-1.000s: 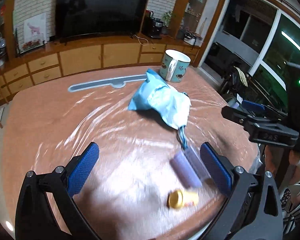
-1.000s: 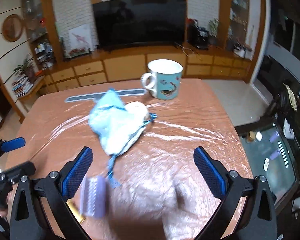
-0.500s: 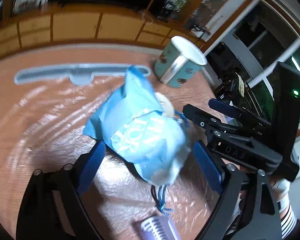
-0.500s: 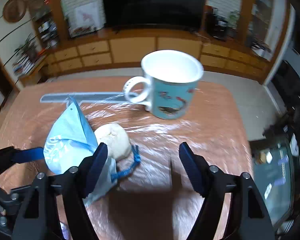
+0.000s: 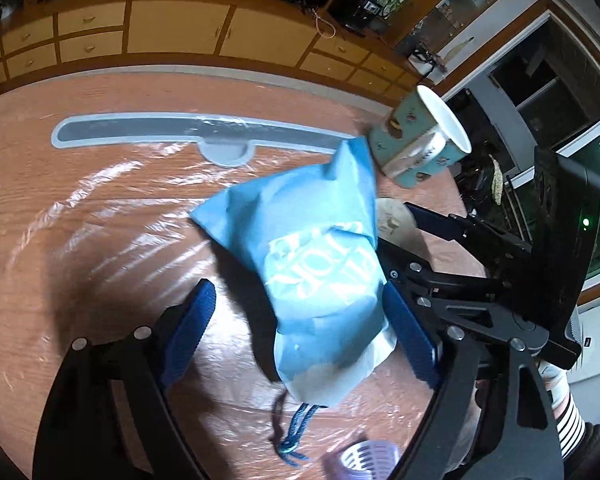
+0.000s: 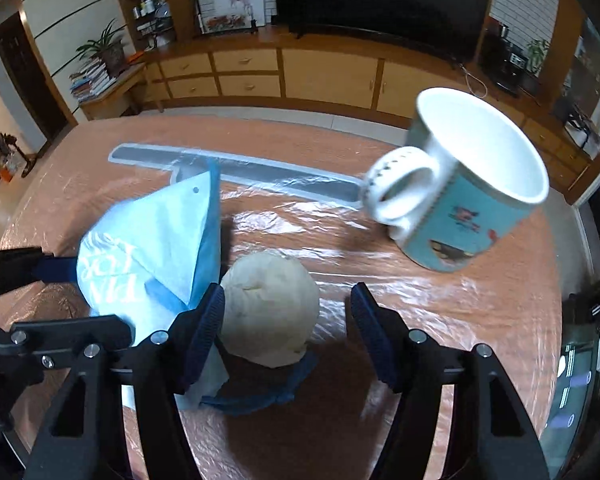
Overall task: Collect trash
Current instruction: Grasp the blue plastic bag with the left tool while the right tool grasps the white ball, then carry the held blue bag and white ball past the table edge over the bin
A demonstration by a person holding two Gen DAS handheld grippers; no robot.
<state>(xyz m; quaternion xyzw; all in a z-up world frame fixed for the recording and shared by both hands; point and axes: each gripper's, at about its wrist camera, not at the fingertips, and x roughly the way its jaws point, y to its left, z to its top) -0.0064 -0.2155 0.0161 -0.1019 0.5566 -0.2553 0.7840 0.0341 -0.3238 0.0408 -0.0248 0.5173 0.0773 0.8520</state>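
Lying on the plastic-covered table (image 5: pixel 80 208), the blue paper bag (image 5: pixel 312 248) runs lengthwise from near the mug (image 6: pixel 472 208) toward the left gripper (image 5: pixel 304 332), whose wide jaws straddle it; its white lettering is partly readable, "FOR". The right gripper (image 6: pixel 286 332), jaws closing, straddles a crumpled cream wad (image 6: pixel 270 308).

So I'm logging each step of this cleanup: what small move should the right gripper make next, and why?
Probably finish closing. The right gripper straddles the crumpled paper ball and its jaws are closing; one pad looks against the ball, the other stands clear. The blue bag sits between the left gripper's pads.
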